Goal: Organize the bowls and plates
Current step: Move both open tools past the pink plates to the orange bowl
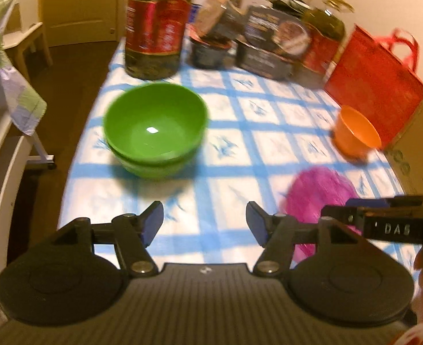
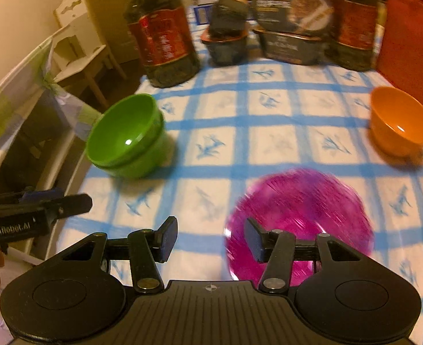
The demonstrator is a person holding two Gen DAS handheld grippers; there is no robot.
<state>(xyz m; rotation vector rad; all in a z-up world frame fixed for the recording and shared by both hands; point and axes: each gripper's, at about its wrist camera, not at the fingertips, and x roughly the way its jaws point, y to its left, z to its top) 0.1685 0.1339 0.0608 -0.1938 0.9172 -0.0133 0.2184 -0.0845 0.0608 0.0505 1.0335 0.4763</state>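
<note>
Both our left gripper (image 1: 205, 222) and right gripper (image 2: 210, 240) hang wide and empty, so we should approach the magenta plate (image 2: 300, 210), lying between the stacked green bowls (image 2: 126, 138) and orange bowl (image 2: 402, 123), low at its rim.

A big dark bottle (image 1: 156, 26) with a red label stands at the far left corner of the counter (image 1: 228, 132). Dark food boxes (image 1: 268, 43) sit along the far edge. A red bag (image 1: 375, 86) stands at the far right.

Cream walls, dark floor (image 1: 76, 80), white chair (image 2: 76, 54).
</note>
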